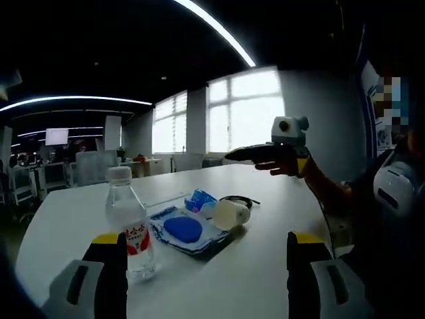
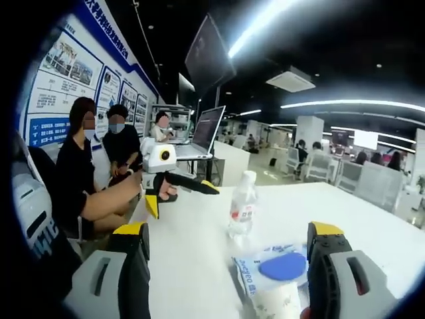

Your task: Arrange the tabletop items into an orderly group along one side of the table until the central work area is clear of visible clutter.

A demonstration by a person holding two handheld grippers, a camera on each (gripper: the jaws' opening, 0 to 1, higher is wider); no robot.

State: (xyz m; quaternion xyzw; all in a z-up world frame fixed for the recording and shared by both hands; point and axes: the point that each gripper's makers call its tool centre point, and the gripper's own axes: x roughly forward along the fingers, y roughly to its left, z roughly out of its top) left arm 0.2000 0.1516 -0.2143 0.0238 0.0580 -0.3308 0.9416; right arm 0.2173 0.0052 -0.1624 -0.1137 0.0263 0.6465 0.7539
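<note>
Left gripper view: the left claw [image 1: 207, 272] is held low over the white worktop [image 1: 265, 266], jaws spread wide with nothing between them. A clear water bottle [image 1: 129, 222] with a red label stands upright at about ten o'clock, close to the left jaw. Towards twelve o'clock, a blue pad [image 1: 182, 228] is seen lying on a plastic packet [image 1: 192, 232], with a pale cup [image 1: 230, 214] on its side touching the packet, a small blue wrapper [image 1: 200, 200] beside it, and a black cable [image 1: 239, 199] just beyond. At one o'clock the right claw [image 1: 232, 156] is raised above the worktop in a hand [image 1: 287, 165] — its jaws appear closed, empty.

In the right gripper view, the right claw [image 2: 229, 272] is shown with its jaws apart in the near view, so its state cannot be told for certain. The bottle [image 2: 242, 206] is seen at twelve o'clock, the packet with the pad [image 2: 282, 267] at two o'clock, and the cup's rim [image 2: 275, 300] between the jaws. Seated people [image 2: 99, 166] and a laptop [image 2: 202, 133] are seen at ten o'clock.
</note>
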